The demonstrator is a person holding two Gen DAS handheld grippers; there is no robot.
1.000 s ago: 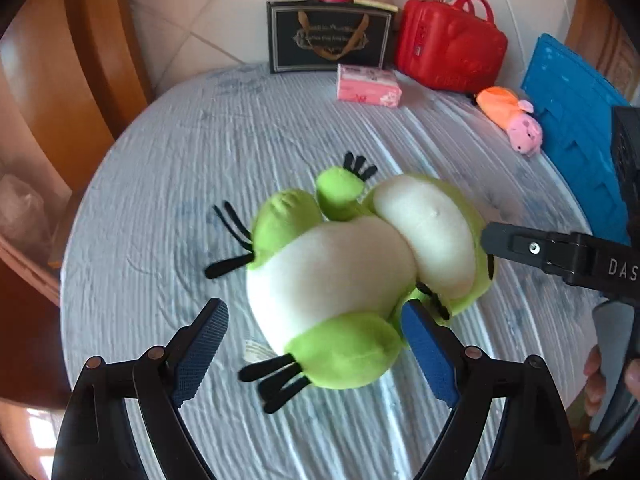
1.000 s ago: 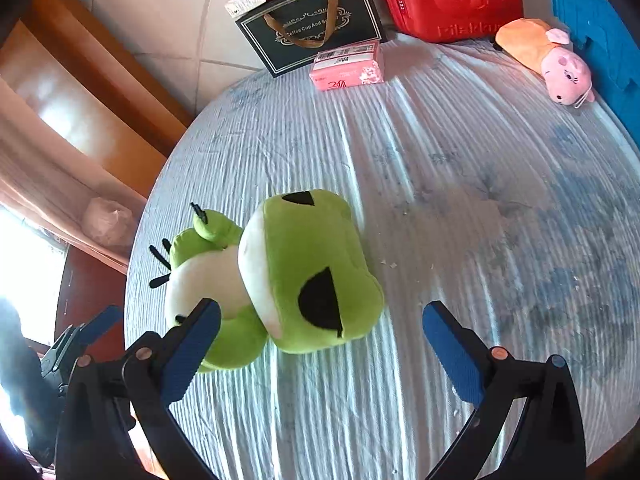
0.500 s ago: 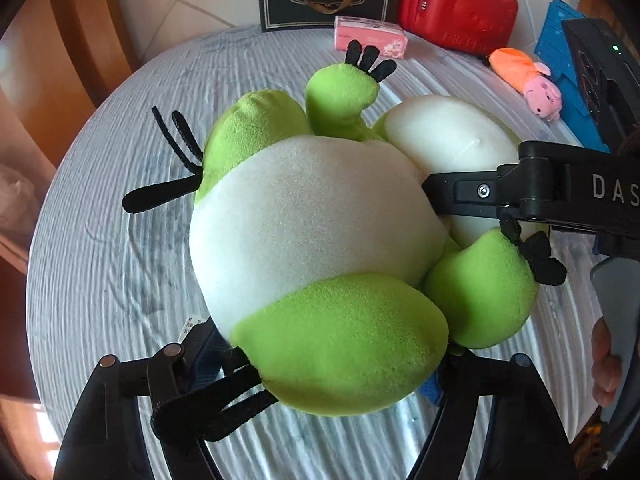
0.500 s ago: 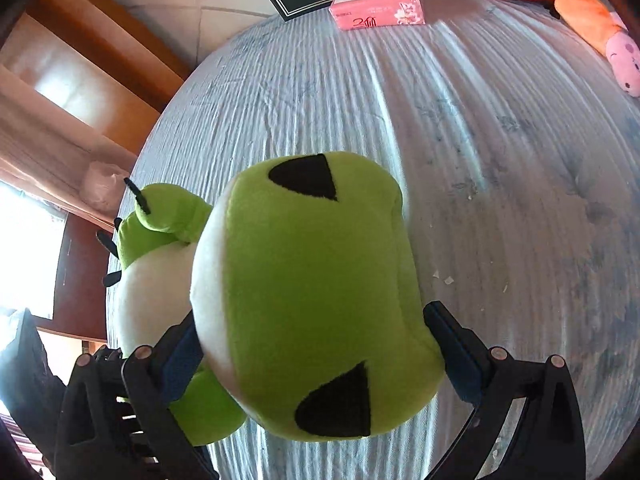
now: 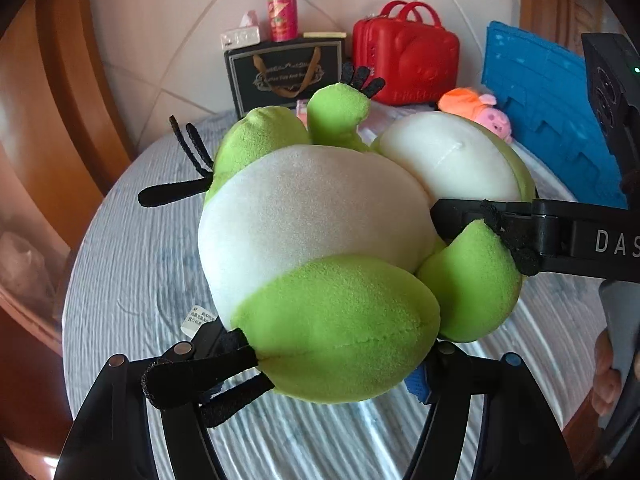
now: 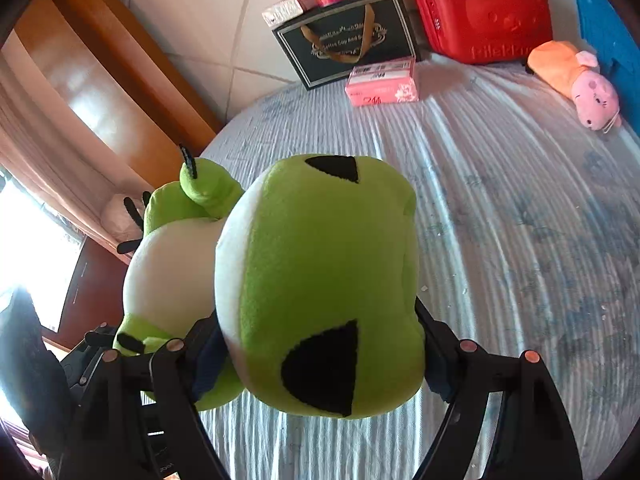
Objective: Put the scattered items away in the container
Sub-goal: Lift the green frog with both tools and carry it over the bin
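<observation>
- Left wrist view: the green frog plush [image 5: 320,264], a second ago lying free on the round table [image 5: 132,280], now fills the frame, lifted clear, ready to carry
- Left gripper [image 5: 320,364] closing, pads squeezing the frog's lower body
- Right gripper [image 6: 320,356] closing on its head, both sides pressed in
- At 2 o'clock, well beyond, stands the blue crate [image 5: 544,120], likely the container

both hand-held grippers [image 5: 320,364] [image 6: 320,360] angled down, jaws closing.
</observation>
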